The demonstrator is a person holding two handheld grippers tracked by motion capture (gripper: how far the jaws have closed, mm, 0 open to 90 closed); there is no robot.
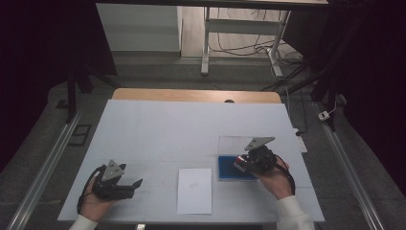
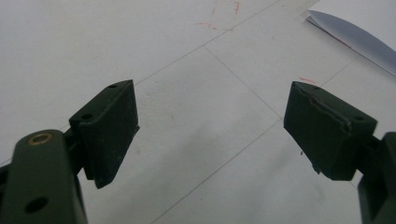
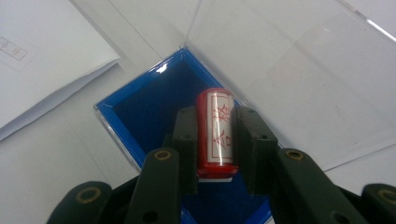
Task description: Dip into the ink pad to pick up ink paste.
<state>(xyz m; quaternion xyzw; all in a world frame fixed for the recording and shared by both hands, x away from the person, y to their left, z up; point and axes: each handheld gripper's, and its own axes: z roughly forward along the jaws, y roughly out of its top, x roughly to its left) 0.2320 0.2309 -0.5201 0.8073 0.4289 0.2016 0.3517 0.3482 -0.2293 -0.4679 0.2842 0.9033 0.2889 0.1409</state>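
Note:
A red cylindrical stamp [image 3: 215, 132] with a white label and red markings is clamped between the jaws of my right gripper [image 3: 216, 116], held over a blue-lined box [image 3: 149, 107]. In the high view that gripper [image 1: 242, 162] hovers at the right side of the blue box [image 1: 229, 168], whose clear lid [image 1: 234, 143] lies open behind it. My left gripper [image 1: 134, 185] rests low at the front left of the table, jaws wide apart with nothing between them; its pads [image 2: 109, 126] frame bare white table surface.
A white sheet of paper [image 1: 194, 190] lies at the front middle between the two hands; its corner [image 2: 350, 35] shows in the left gripper view. The white table top [image 1: 158, 129] has faint pencil lines. A desk frame and cables stand beyond the far edge.

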